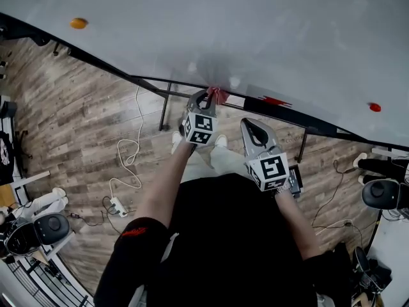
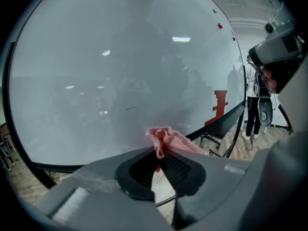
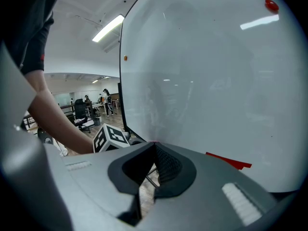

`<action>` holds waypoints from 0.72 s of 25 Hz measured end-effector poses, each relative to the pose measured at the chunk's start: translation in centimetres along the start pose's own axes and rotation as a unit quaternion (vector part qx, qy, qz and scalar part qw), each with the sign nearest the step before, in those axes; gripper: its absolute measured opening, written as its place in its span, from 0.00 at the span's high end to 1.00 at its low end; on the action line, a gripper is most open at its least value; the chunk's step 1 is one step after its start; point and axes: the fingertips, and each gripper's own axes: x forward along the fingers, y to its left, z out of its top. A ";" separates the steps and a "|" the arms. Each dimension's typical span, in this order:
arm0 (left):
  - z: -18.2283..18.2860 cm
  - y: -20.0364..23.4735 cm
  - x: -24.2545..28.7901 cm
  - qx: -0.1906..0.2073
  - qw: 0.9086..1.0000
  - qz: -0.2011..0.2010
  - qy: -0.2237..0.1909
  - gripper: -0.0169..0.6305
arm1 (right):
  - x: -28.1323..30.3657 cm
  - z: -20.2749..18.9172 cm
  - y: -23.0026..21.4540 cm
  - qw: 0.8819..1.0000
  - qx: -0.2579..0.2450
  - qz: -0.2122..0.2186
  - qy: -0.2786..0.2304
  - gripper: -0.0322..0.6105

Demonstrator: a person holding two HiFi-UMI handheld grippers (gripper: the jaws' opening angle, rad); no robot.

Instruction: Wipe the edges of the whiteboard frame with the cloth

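where left claw [image 2: 161,150] pinches, cloth [image 2: 168,139] meets whiteboard frame [image 2: 219,123].

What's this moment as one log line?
left gripper shut on cloth | cloth at whiteboard lower frame | right gripper shut, empty

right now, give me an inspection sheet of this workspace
surface: whiteboard, mostly bare, black frame along its lower edge
job's things: pink cloth at that lower edge
clutter: orange magnet, red magnet on the board
grippers: left hand-held gripper shut on the cloth; right hand-held gripper shut, empty
cables: white cable and power strip on the floor
surroundings: wood floor, office chair
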 end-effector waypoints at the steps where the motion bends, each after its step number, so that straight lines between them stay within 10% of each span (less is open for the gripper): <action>1: 0.0 0.3 -0.1 -0.001 1.000 -0.002 -0.001 0.94 | 0.3 0.2 0.1 1.000 0.000 -0.002 -0.001 0.95; 18: -0.8 3.0 -0.8 0.021 0.999 -0.049 0.000 0.94 | 3.6 1.9 3.6 0.999 0.019 -0.041 -0.005 0.95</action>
